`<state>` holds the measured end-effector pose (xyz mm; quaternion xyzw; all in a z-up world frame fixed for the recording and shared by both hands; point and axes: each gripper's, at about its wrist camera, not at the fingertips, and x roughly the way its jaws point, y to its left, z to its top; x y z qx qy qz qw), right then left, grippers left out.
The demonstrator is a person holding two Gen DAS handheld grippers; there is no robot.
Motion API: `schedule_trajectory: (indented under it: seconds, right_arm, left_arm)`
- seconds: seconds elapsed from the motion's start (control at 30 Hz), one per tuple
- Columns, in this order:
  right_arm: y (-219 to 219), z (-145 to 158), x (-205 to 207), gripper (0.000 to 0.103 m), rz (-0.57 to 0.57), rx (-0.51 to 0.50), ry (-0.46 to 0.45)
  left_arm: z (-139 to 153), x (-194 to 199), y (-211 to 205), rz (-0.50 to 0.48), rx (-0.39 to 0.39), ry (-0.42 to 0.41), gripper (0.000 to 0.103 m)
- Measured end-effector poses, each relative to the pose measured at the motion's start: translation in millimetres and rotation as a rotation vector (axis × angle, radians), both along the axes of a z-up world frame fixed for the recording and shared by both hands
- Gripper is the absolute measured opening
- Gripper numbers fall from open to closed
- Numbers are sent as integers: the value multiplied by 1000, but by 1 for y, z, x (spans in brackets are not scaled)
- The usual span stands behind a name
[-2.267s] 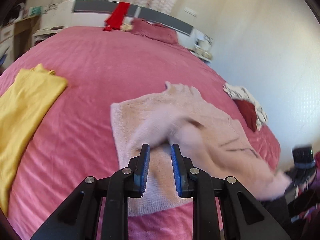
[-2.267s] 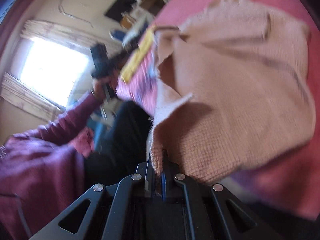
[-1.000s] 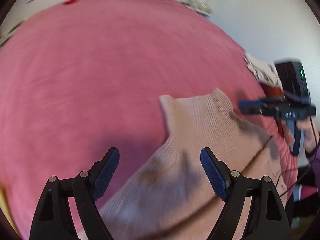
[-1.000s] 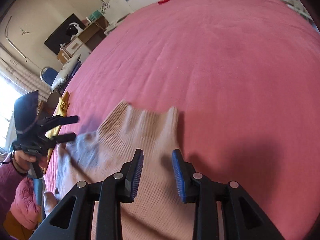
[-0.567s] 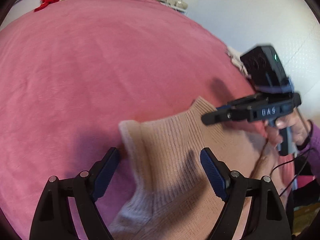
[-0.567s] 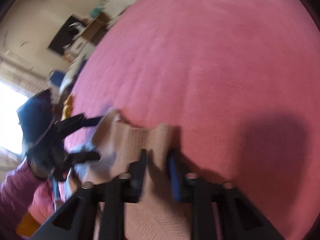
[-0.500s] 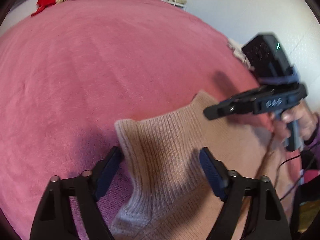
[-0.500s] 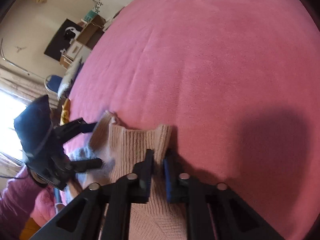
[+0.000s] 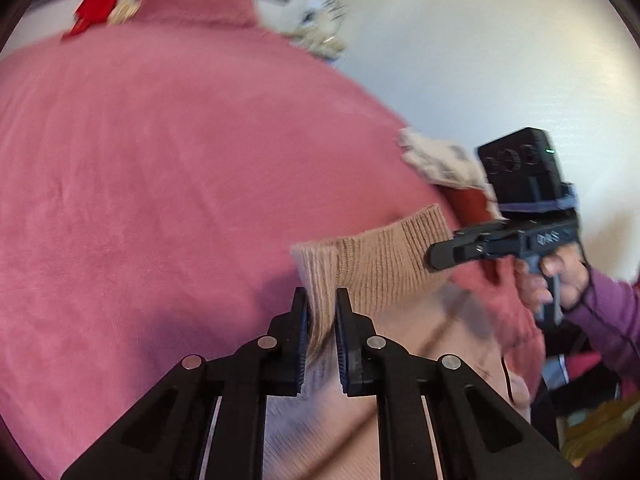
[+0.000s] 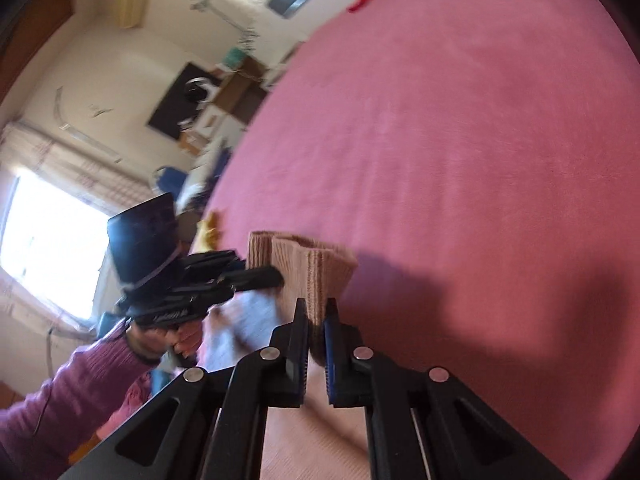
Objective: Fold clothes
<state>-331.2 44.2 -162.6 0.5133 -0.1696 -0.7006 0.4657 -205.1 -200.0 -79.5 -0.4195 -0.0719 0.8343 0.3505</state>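
The beige knitted sweater (image 9: 384, 264) is spread on the pink bedspread (image 9: 160, 160), its ribbed edge raised. One corner is pinched by the left gripper (image 9: 321, 312), the other by the right gripper (image 10: 316, 316), both nearly closed on the knit.

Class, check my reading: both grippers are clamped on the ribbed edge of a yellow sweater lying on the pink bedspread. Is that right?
Not quite: the sweater is beige-pink, not yellow, as the left wrist view shows. The rest holds: left gripper and right gripper are both clamped on its ribbed edge, on the pink bedspread.
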Motion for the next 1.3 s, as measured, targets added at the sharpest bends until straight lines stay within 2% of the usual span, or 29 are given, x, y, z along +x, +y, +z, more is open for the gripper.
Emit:
schedule_trajectory:
  seconds: [0.1, 0.17, 0.3, 0.4, 0.43, 0.5, 0.57, 0.63, 0.77, 0.83, 0.87, 0.93, 1.0, 1.03, 1.1, 1.17, 1.2, 1.3]
  right_arm:
    - [11, 14, 44, 5, 62, 1, 39]
    - [15, 16, 73, 5, 105, 31, 65]
    - [14, -16, 126, 5, 137, 143, 76]
    - [10, -41, 152, 14, 120, 252, 117]
    - [9, -49, 161, 21, 117, 287, 133]
    - [16, -56, 173, 22, 129, 306, 95]
    - [22, -53, 188, 22, 156, 315, 56]
    - [31, -43, 200, 22, 155, 334, 87]
    - [40, -8, 194, 23, 21, 250, 195]
    - [32, 0, 174, 24, -62, 203, 211]
    - [27, 0, 164, 25, -89, 180, 200]
    - [5, -11, 153, 25, -90, 200, 182]
    - [-18, -23, 142, 26, -86, 227, 163]
    - [-32, -36, 141, 26, -73, 283, 158]
    - [-50, -63, 143, 26, -27, 404, 158]
    - [-50, -69, 153, 26, -56, 386, 260]
    - [-48, -68, 156, 26, -62, 379, 270]
    - [-26, -49, 161, 26, -111, 328, 241]
  left_arm:
    - [16, 58, -5, -73, 23, 81, 13]
    - [11, 96, -3, -109, 7, 98, 13]
    - [-31, 144, -4, -125, -79, 24, 13]
    - [-63, 163, 6, -138, -205, -55, 13]
    - [-64, 171, 7, -138, -225, -53, 13]
    - [-55, 181, 3, -139, -242, -33, 13]
    - [-41, 187, -7, -120, -253, -20, 14]
    - [-25, 189, -19, -49, -257, 18, 14]
    - [-8, 173, -15, 87, -219, 93, 24]
    - [-7, 162, -5, 131, -202, 112, 43]
    - [-12, 155, 7, 132, -196, 104, 49]
    - [-23, 141, 31, 135, -186, 88, 50]
    - [-43, 131, 49, 139, -276, 60, 50]
    - [-62, 128, 58, 138, -353, 35, 50]
    - [-75, 136, 71, 124, -441, 105, 53]
    - [-83, 146, 81, 108, -513, 198, 54]
    - [-81, 147, 82, 106, -520, 202, 54]
    - [-55, 142, 65, 121, -456, 132, 54]
